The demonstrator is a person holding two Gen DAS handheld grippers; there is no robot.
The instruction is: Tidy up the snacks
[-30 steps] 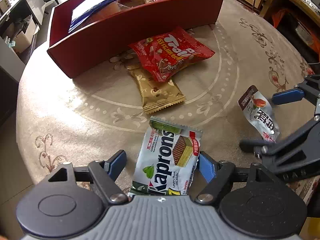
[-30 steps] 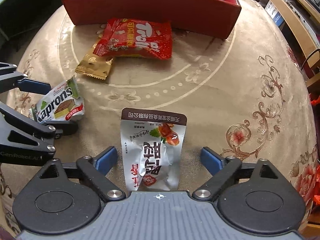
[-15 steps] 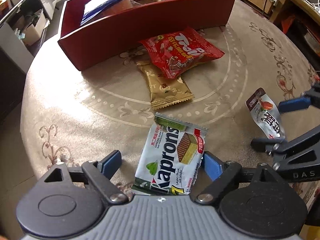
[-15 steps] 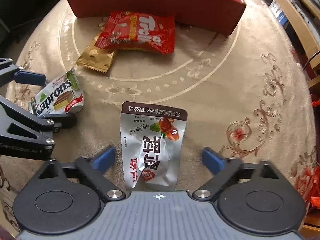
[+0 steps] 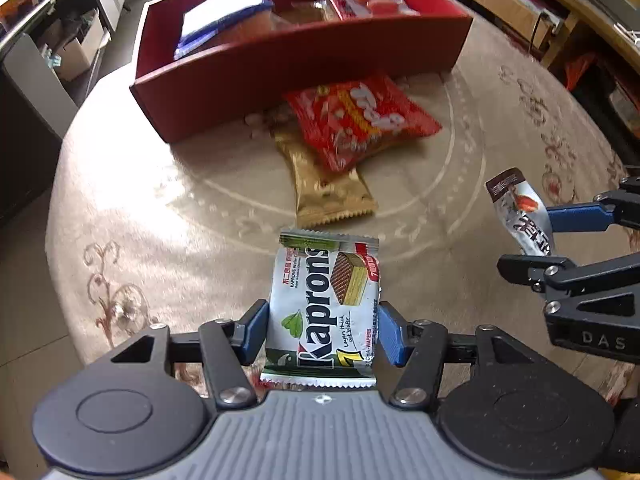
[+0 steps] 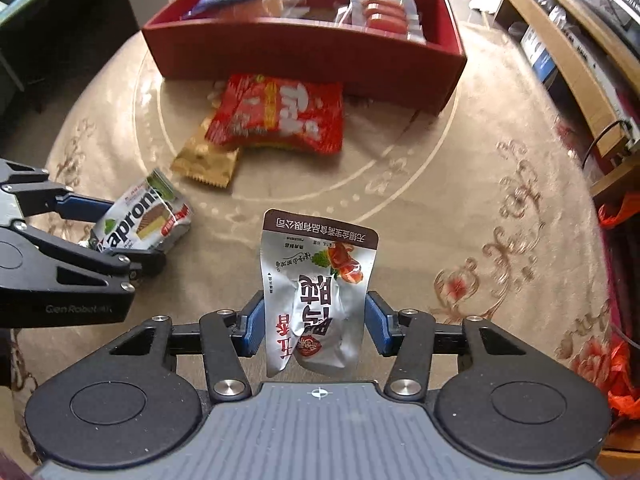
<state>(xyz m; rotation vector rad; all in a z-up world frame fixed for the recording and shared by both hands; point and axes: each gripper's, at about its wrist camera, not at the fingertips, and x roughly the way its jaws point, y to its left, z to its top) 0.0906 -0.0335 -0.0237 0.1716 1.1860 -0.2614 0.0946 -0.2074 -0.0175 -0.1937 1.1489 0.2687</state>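
Closing on the Kaprons wafer pack [image 5: 325, 304], the left gripper [image 5: 322, 332] has both blue pads against its sides, its long axis running away from the fingers. The right gripper [image 6: 314, 322] is closing too, pads pressing a silver pouch [image 6: 318, 292] that also points lengthwise away, brown strip at the far end. Beyond lie a gold packet [image 5: 328, 192] under a red Trolli bag [image 5: 360, 120] – then the red box [image 5: 280, 68], holding a blue-white pack [image 5: 220, 24], sausages [image 6: 384, 12] and an orange pack. Only the right view shows orange plastic [image 6: 622, 376] at the table's [image 6: 460, 184] right edge.
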